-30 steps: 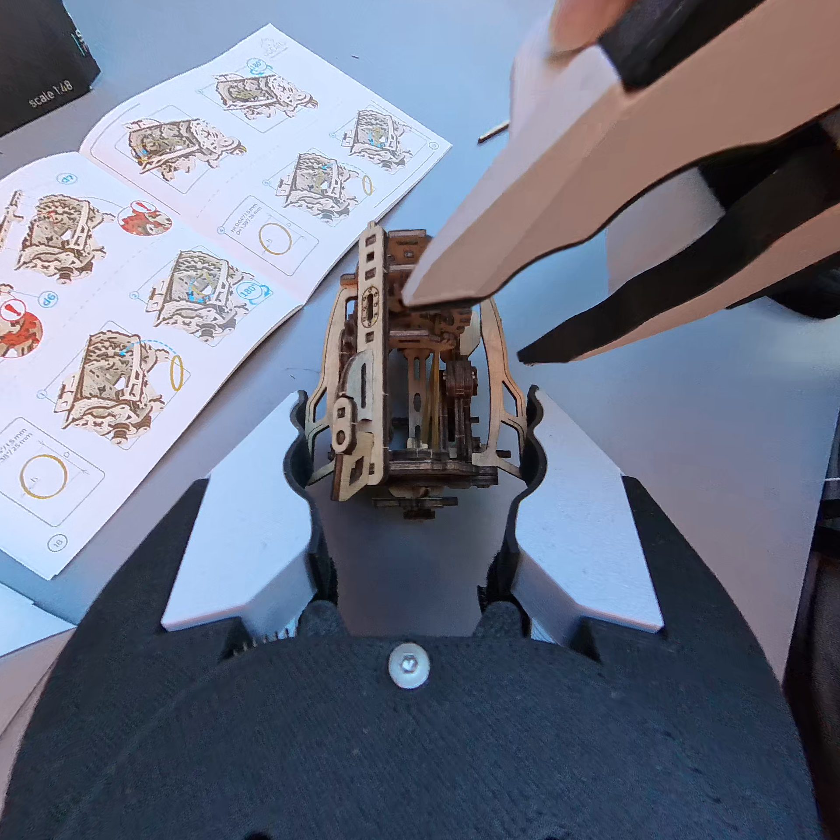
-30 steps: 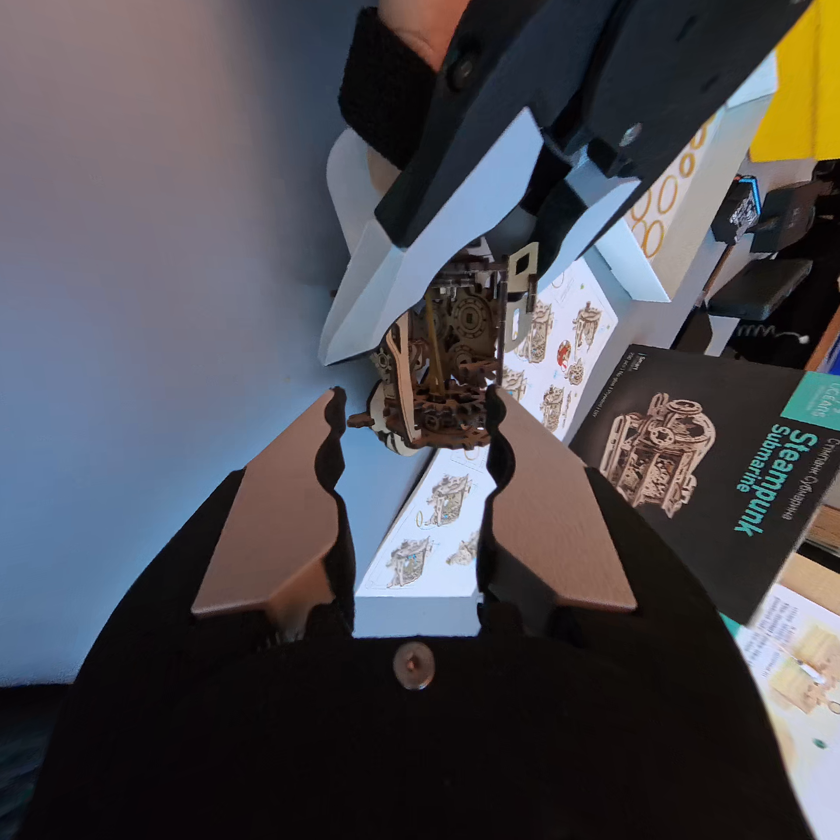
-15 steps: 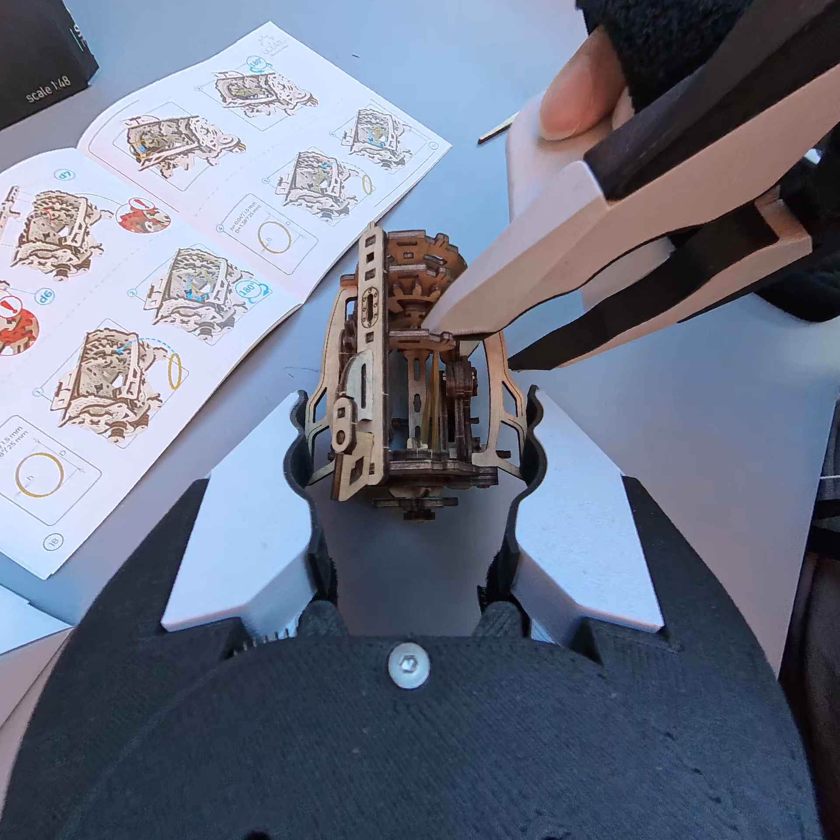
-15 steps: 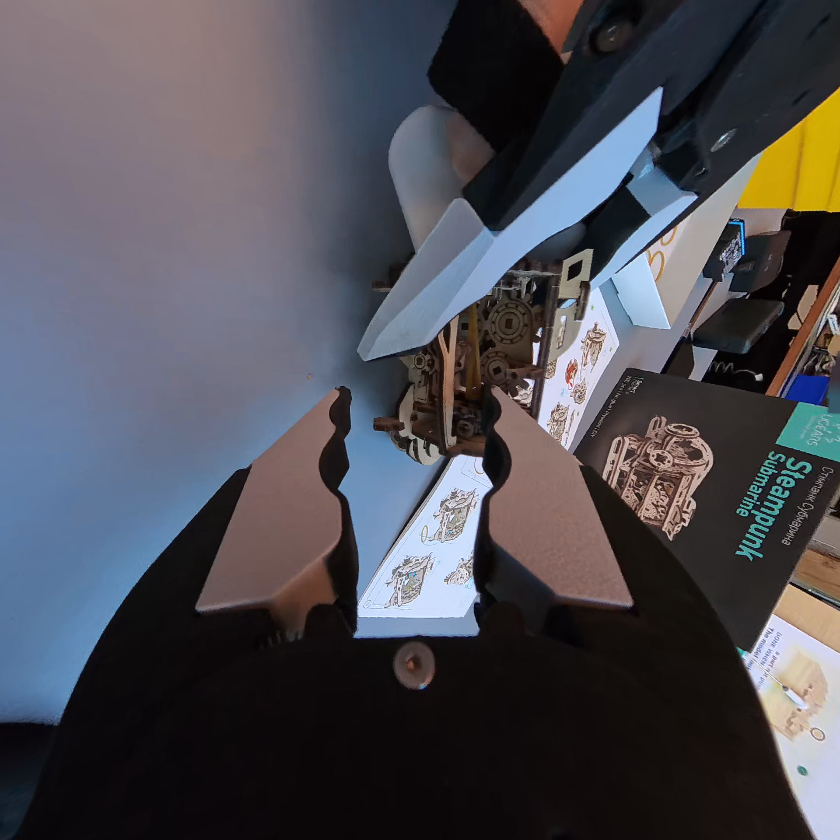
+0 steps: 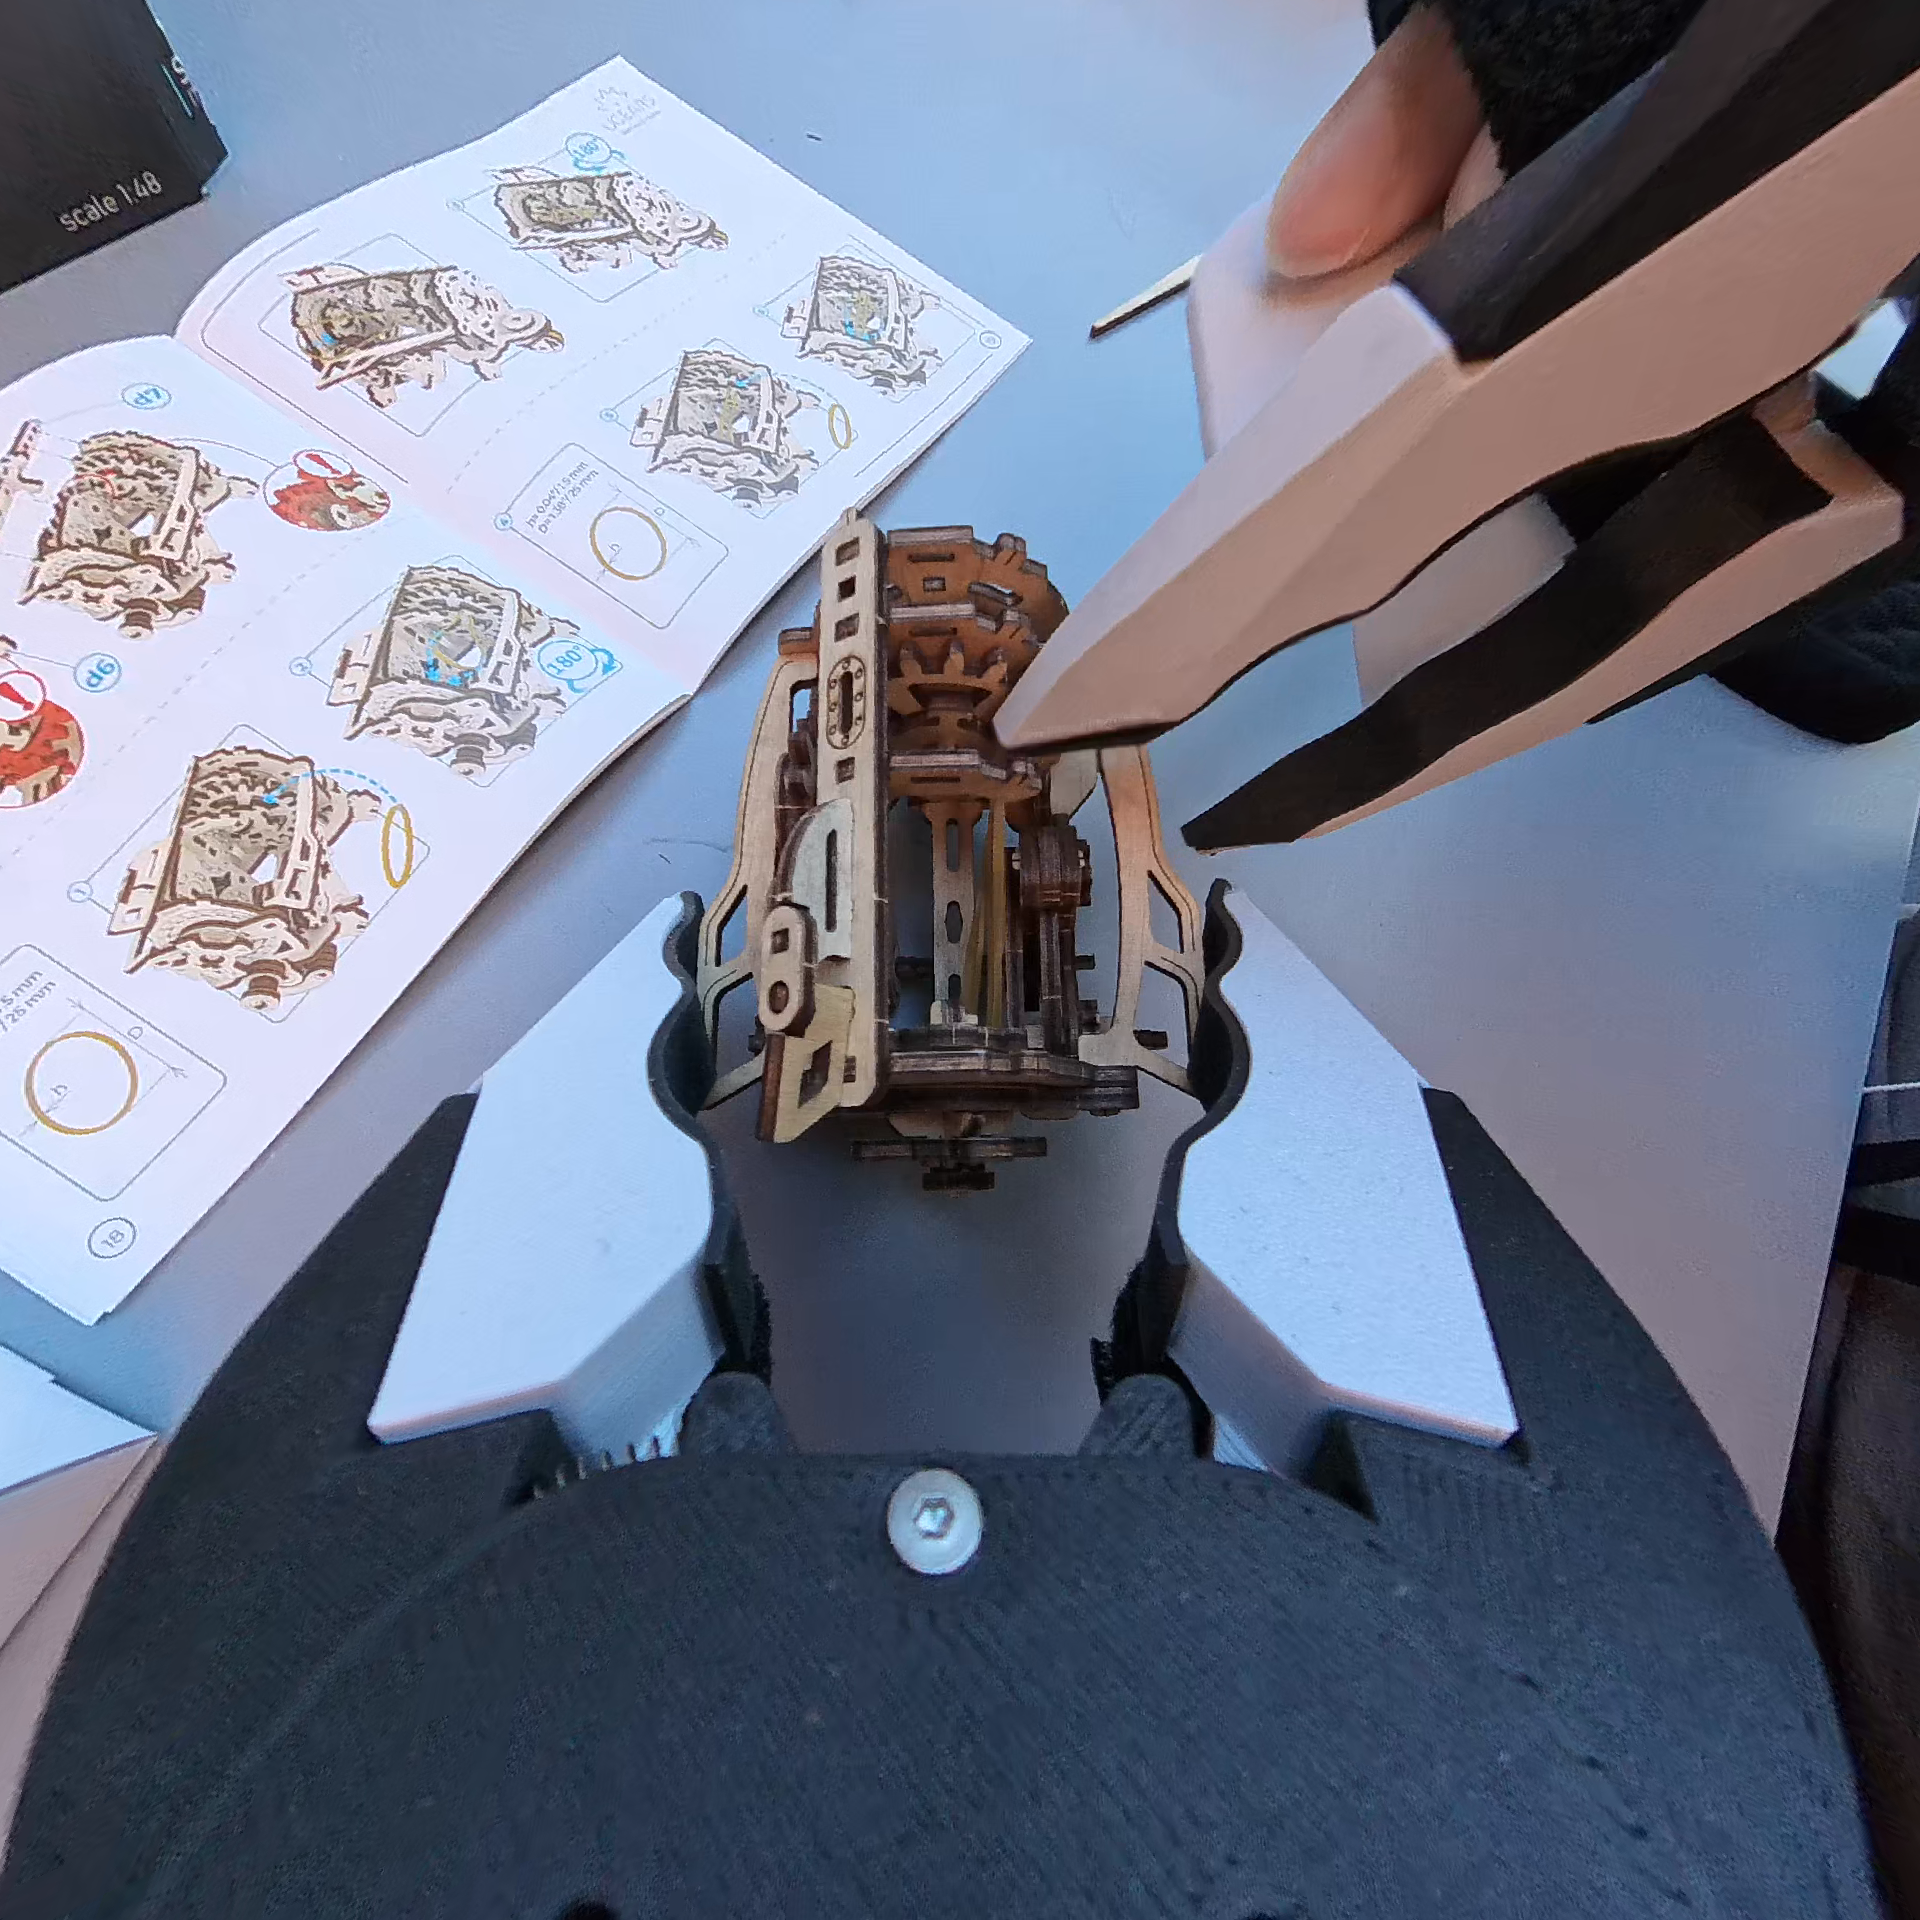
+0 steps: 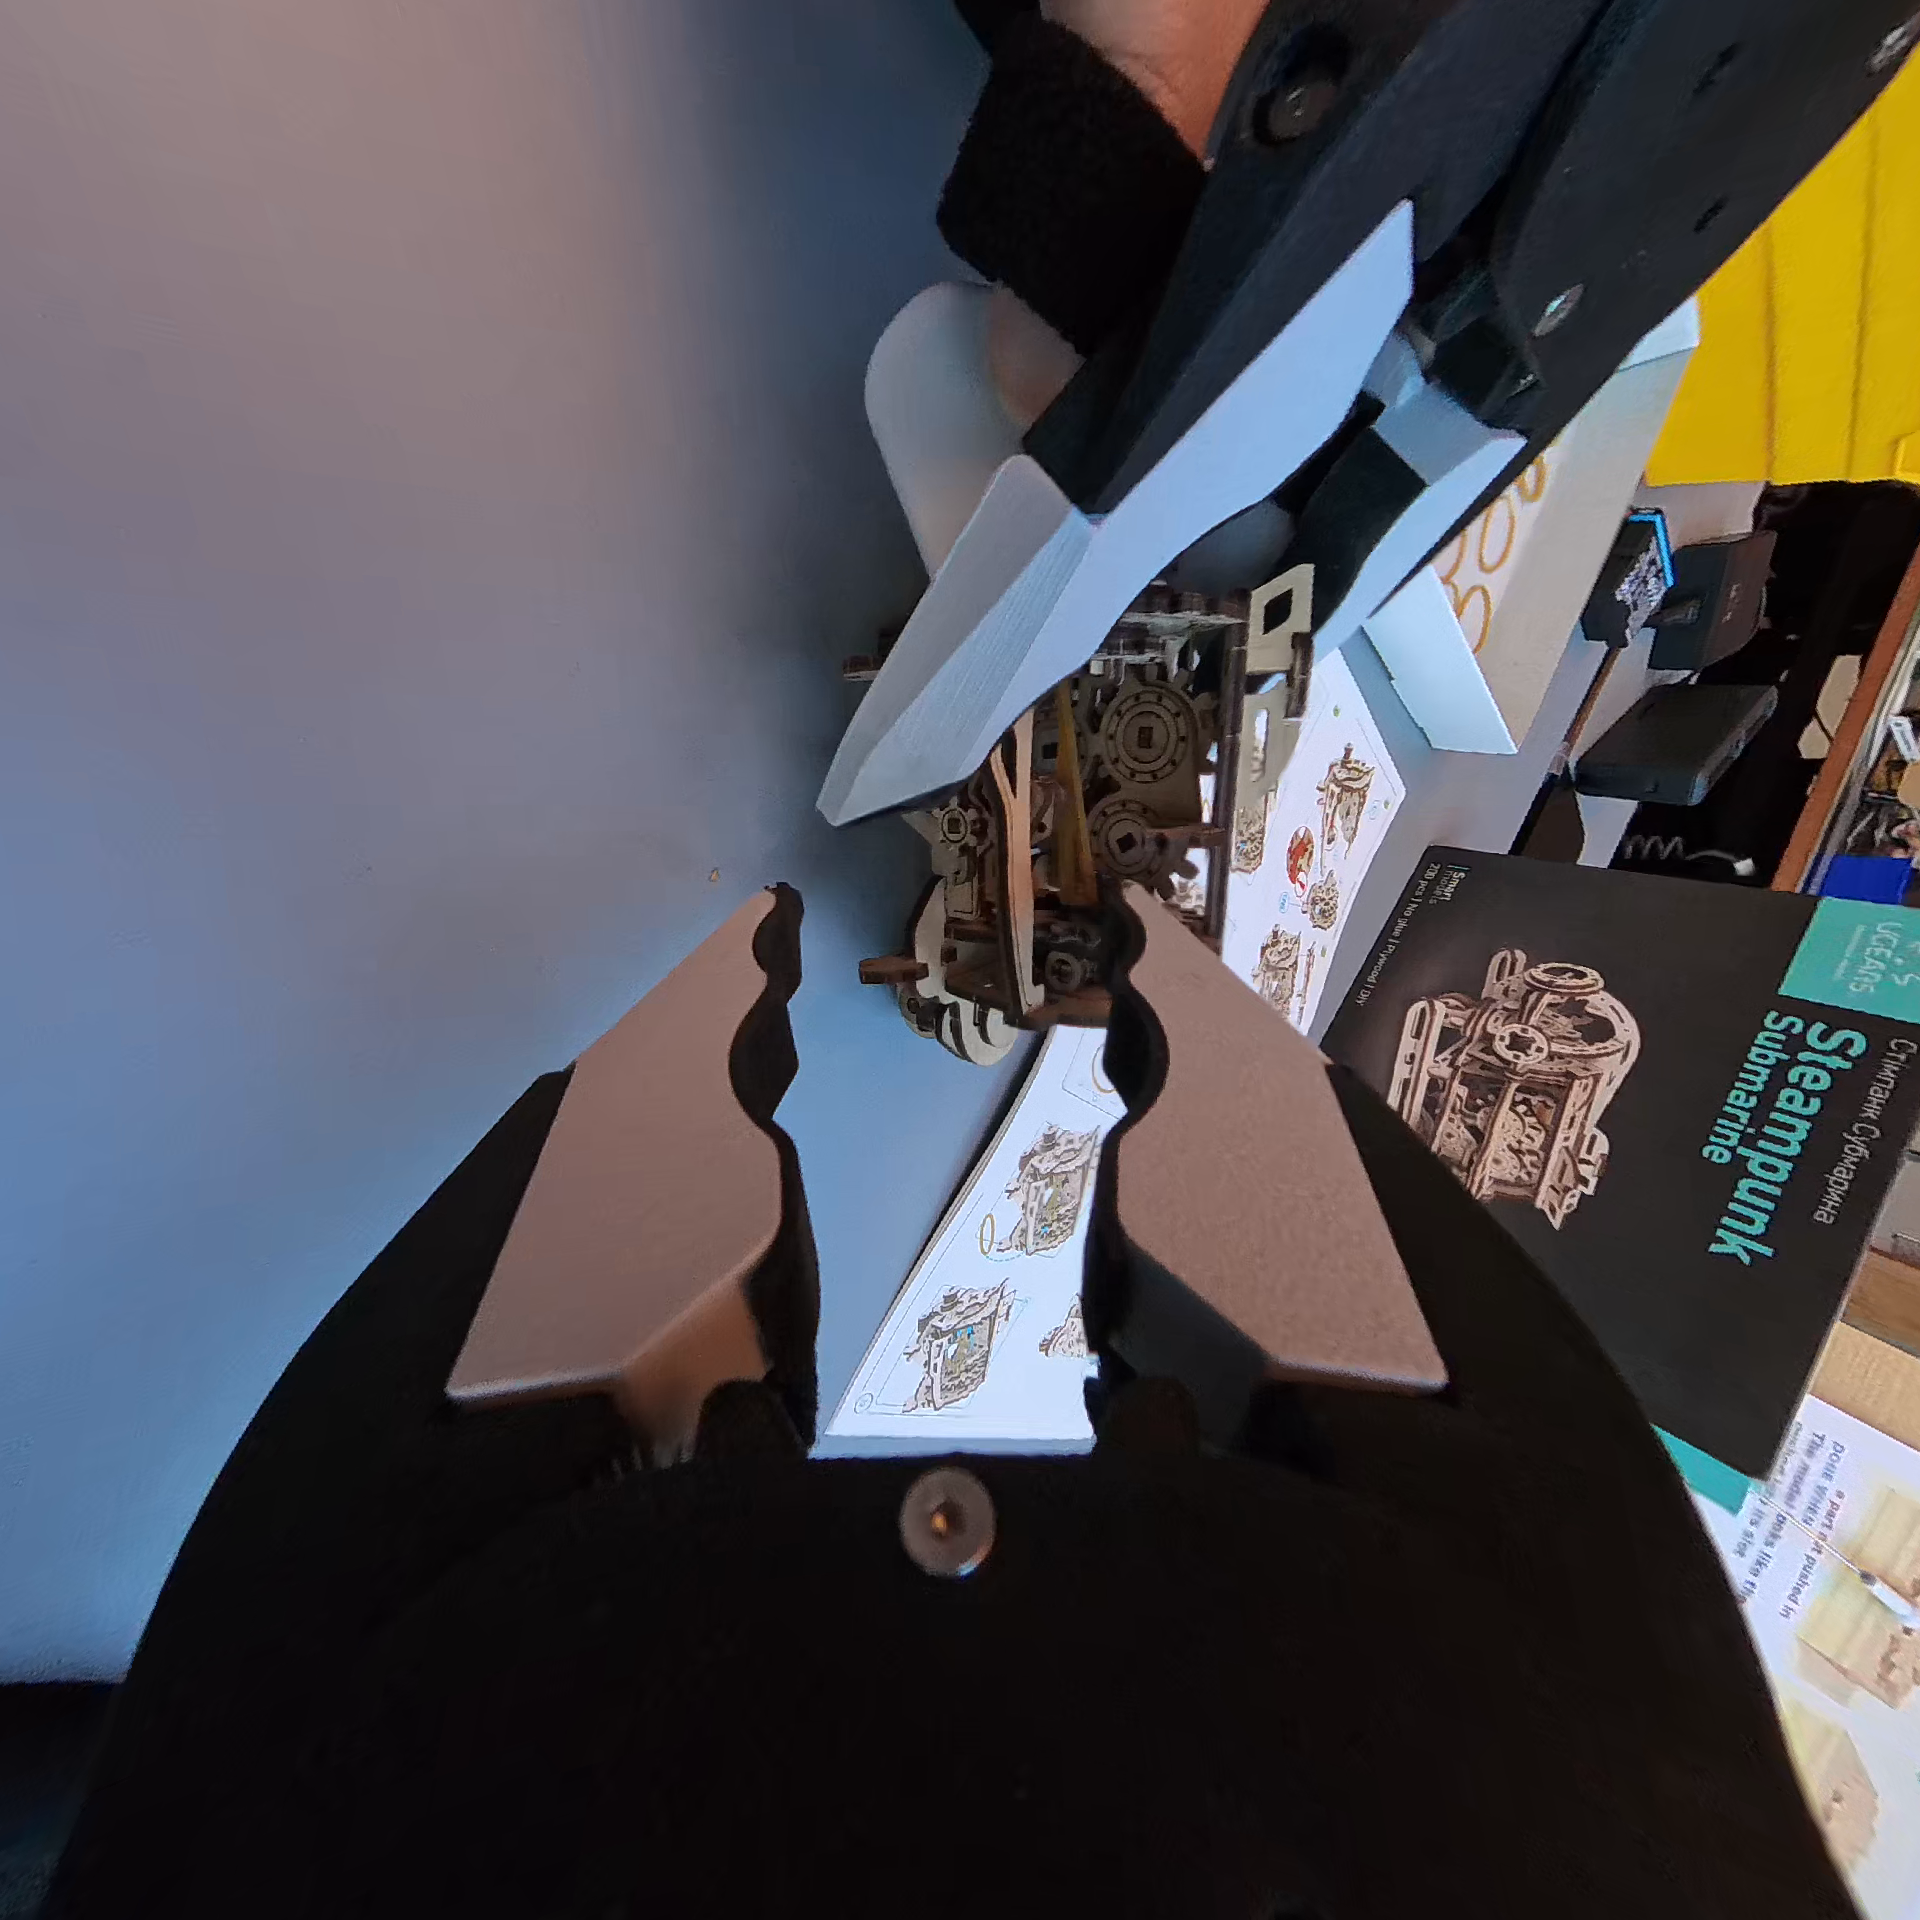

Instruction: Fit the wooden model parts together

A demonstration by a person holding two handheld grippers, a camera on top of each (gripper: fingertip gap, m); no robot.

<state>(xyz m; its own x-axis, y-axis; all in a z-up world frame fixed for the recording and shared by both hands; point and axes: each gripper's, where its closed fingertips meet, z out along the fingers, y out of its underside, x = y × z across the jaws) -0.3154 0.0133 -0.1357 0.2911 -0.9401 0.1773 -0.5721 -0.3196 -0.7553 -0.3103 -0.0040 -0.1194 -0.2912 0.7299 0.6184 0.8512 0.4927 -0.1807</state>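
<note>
A half-built wooden model of gears and laser-cut frames sits clamped between the fingertips of my left gripper, just above the grey table. My right gripper comes in from the upper right with its jaws apart and empty. Its upper fingertip touches the model's gear end. In the right wrist view the model lies just beyond the right gripper, against its right finger's tip, and the left gripper holds it from above.
An open instruction booklet lies on the table left of the model. A black kit box lies beyond it, and its corner shows at the upper left. A thin wooden stick lies farther back. Shelves and clutter stand at the far right.
The right gripper has tilted and its upper tip has slid a little toward the right of the model's top, uncovering the gear end. The left gripper holds the model still.
</note>
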